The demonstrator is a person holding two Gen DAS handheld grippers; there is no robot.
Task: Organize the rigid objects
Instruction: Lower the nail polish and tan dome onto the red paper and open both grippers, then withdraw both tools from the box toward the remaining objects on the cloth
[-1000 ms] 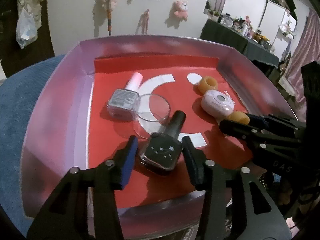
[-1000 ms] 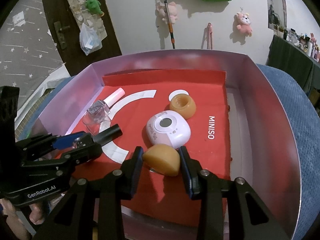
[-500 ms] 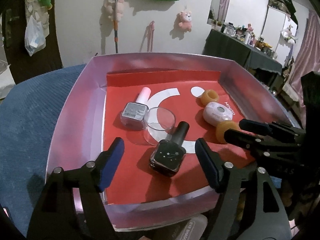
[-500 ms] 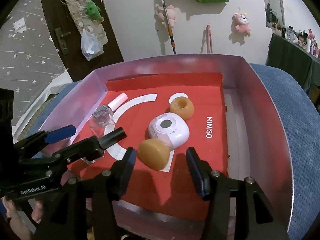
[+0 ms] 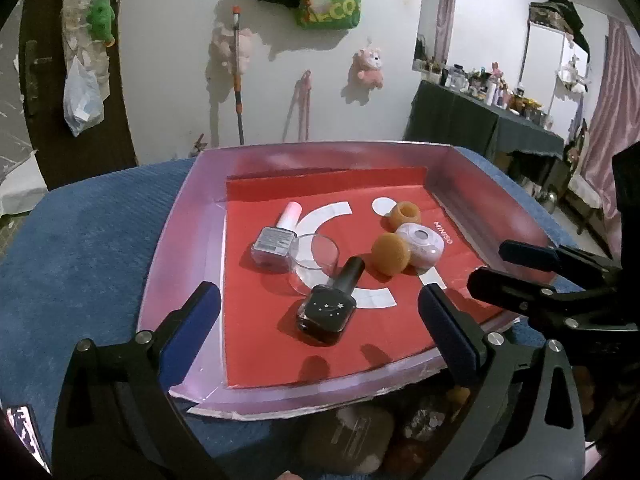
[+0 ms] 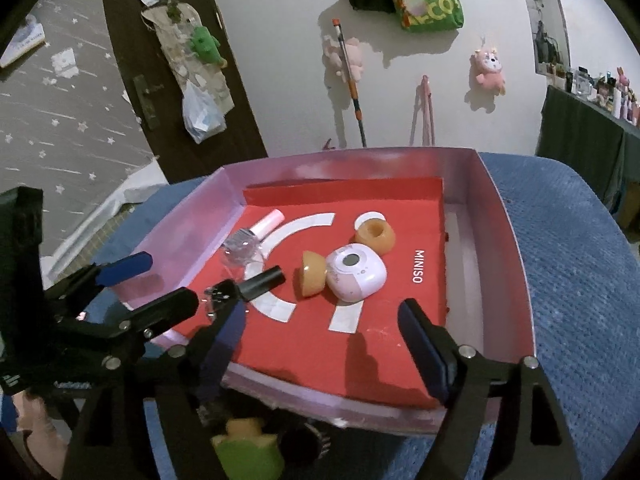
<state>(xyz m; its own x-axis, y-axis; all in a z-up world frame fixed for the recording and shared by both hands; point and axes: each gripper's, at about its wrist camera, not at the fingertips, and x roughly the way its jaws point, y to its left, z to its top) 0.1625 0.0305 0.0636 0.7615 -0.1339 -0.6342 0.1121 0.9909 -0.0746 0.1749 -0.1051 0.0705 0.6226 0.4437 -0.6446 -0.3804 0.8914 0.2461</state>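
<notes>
**Both grippers letting go over a filled tray**

A shallow pink tray [image 5: 176, 256] with a red MINISO liner sits on a blue textured surface [image 5: 88, 248]. Six small rigid things lie inside it. On the left are a clear nail polish bottle with a pink cap [image 5: 276, 236], touching a round clear dish [image 5: 316, 256]. Near the front lies a black nail polish bottle [image 5: 330, 304] with star marks, on its side. To the right, a white and pink rounded case [image 6: 354, 274] touches an amber dome-shaped piece [image 6: 312, 276]; an amber ring-shaped piece [image 6: 375, 234] sits just behind the case.

The left gripper [image 5: 316, 320] hovers above the black bottle, jaws opening wide, pads clear of it. The right gripper [image 6: 324, 332] hangs above the tray's front edge, jaws opening, nothing between them.

This looks like the release step, both items set down. More small things show blurred below the tray's front edge; the next move likely calls for reaching one of these.
</notes>
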